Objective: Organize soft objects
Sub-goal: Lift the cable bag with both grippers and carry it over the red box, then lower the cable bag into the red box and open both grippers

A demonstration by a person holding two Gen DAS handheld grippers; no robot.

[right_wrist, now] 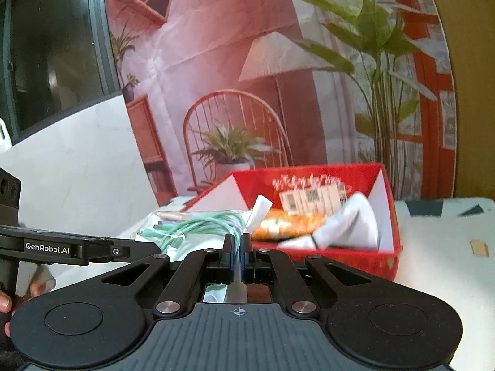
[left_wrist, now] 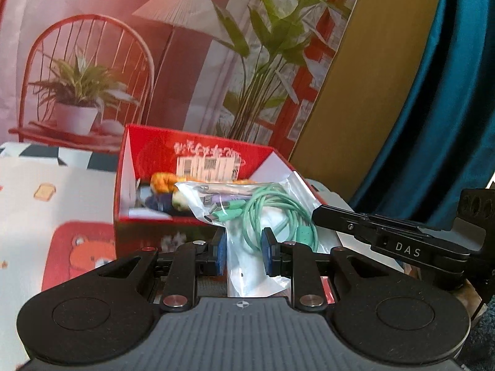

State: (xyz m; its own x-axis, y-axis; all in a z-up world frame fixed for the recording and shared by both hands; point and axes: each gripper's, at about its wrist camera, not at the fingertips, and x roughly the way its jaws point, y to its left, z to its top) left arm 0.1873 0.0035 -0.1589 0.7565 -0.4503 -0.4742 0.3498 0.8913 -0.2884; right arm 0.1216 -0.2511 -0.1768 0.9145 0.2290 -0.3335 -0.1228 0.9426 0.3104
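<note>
Printed desk (left_wrist: 37, 185), mural backdrop. Cable bag (left_wrist: 247, 216) pinched by both grippers, left gripper (left_wrist: 244, 255) and right gripper (right_wrist: 236, 256): left fingers narrowly parted, right fingers fully closed. Red box (left_wrist: 123, 185) directly ahead.

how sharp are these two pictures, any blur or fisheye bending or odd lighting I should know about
Left wrist view: the left gripper is sharp, the bag of cables and red box slightly smeared, the yellow wall edge bowed by the lens. Right wrist view: the right gripper is crisp, the box contents streaked with motion blur, the window frame curved, the backdrop unevenly lit.

Red box (left_wrist: 198, 142), mint-green cable (left_wrist: 278, 213) in clear bag (left_wrist: 247, 278), orange plush (right_wrist: 287, 222)
</note>
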